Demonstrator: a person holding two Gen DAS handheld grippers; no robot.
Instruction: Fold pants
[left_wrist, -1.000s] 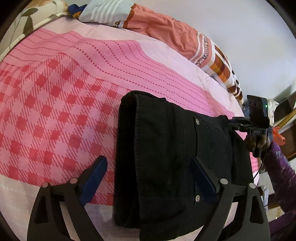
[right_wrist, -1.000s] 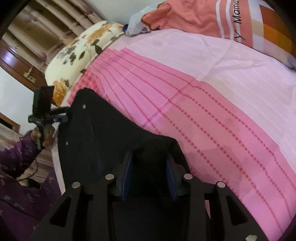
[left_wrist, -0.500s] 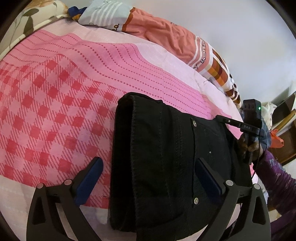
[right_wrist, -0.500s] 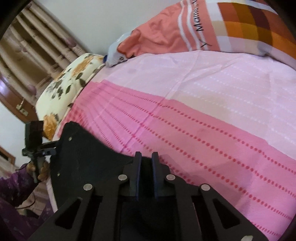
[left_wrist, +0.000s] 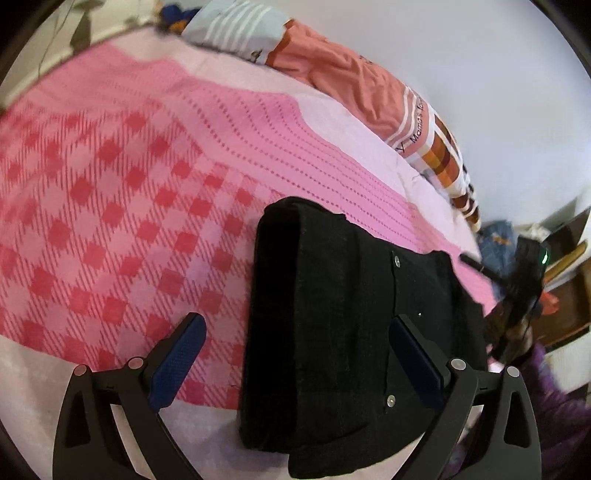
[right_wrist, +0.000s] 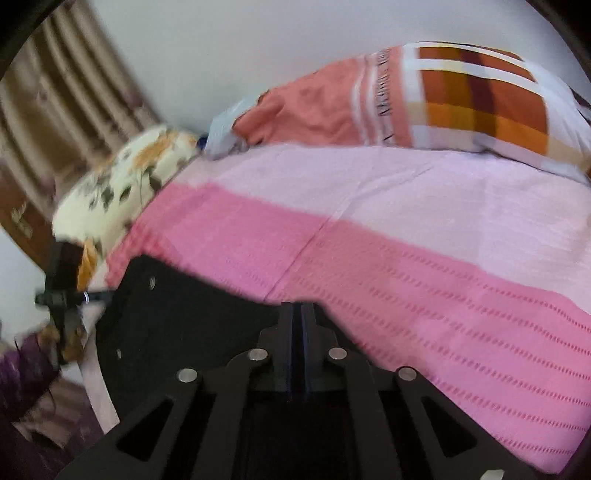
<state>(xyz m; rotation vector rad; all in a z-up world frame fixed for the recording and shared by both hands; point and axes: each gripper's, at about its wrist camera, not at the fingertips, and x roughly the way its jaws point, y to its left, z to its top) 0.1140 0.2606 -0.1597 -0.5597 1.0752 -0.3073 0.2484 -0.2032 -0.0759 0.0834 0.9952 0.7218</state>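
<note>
**Folded Pants on Bed: Gripper Status**

The black pants (left_wrist: 343, 317) lie folded in a compact stack on the bed (left_wrist: 122, 206), on the pink checked and striped bedspread, near the bed's near edge. The fold's rounded edge faces the checked area; metal rivets show on the top layer.

Left gripper (left_wrist: 295, 354): the jaws are released and spread wide. One blue-padded finger stands over the bedspread just beside the stack; the other stands over the top layer of the pants. The stack sits between them. No contact with the fabric can be confirmed.

Right gripper (right_wrist: 298, 321): the jaws are clenched, pads pressed together with almost no gap. Black fabric of the pants (right_wrist: 177, 317) lies directly below and around the fingers. Whether cloth is pinched between the pads cannot be told; the view is motion-blurred.

Surroundings: an orange patterned pillow (right_wrist: 424, 99) lies along the far side of the bed against the white wall. A floral pillow (right_wrist: 122, 192) lies at the bed's corner, near brown curtains (right_wrist: 59, 107).
</note>
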